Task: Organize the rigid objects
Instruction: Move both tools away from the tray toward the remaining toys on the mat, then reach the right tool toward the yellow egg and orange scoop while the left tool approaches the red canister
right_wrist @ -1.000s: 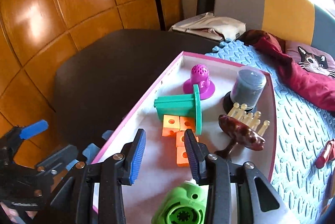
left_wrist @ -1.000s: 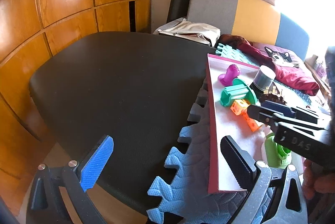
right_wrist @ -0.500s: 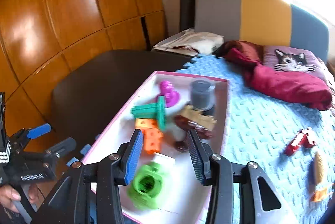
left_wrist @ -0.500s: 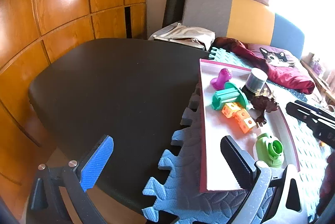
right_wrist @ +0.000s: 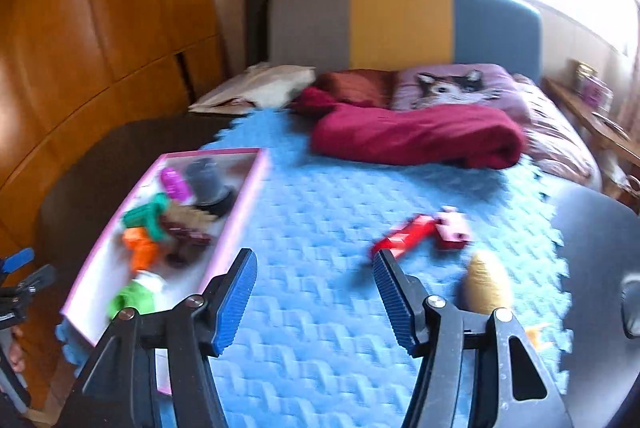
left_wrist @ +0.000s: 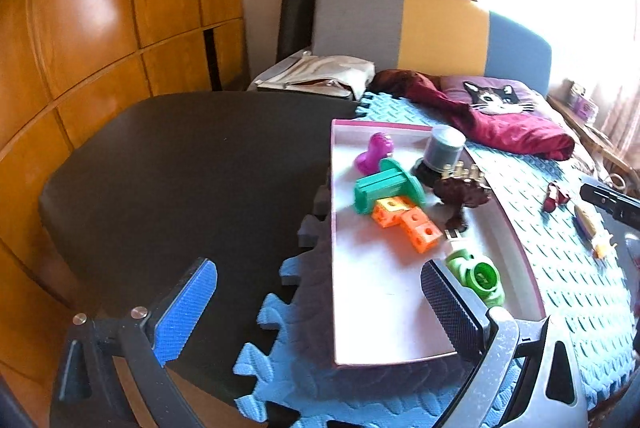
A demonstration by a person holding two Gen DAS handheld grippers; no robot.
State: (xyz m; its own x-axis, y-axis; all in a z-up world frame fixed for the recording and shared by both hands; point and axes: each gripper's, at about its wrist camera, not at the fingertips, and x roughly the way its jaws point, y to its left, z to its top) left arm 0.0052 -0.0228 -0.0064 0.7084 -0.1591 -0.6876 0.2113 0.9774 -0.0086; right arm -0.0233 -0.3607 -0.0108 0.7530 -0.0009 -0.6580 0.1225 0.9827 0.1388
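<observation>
- Right gripper (right_wrist: 314,292): jaws apart, nothing between them; they have just been opening. It points down at bare blue mat (right_wrist: 320,228), short of the loose pieces.
- Likely reason: the wider gap suits a pickup. Red toy (right_wrist: 416,234) lies just ahead and to the right of the fingers; yellow toy (right_wrist: 486,282) lies nearer, at the right finger's outer side.
- Left gripper (left_wrist: 320,308): jaws wide apart and empty, hovering over the near end of the tray (left_wrist: 380,316). One finger is over the dark surface (left_wrist: 180,167), the other over the tray floor beside the green piece (left_wrist: 478,278).
- Tray already holds sorted pieces: purple (left_wrist: 374,153), grey cylinder (left_wrist: 444,147), teal (left_wrist: 384,185), orange blocks (left_wrist: 408,222), a brown comb-like piece (left_wrist: 462,191), green. They crowd the far half; the near half is bare, probably the drop zone.
- Edges: the tray's pink rim (right_wrist: 236,216) stands between the loose toys and the tray floor, so a carried piece must clear it.
- Room: open mat between tray and toys. The mat's toothed edge lies close past the yellow toy, so a nudge that way could push it off the mat.
- Right view is blurred; the toys' exact shape is unclear.
</observation>
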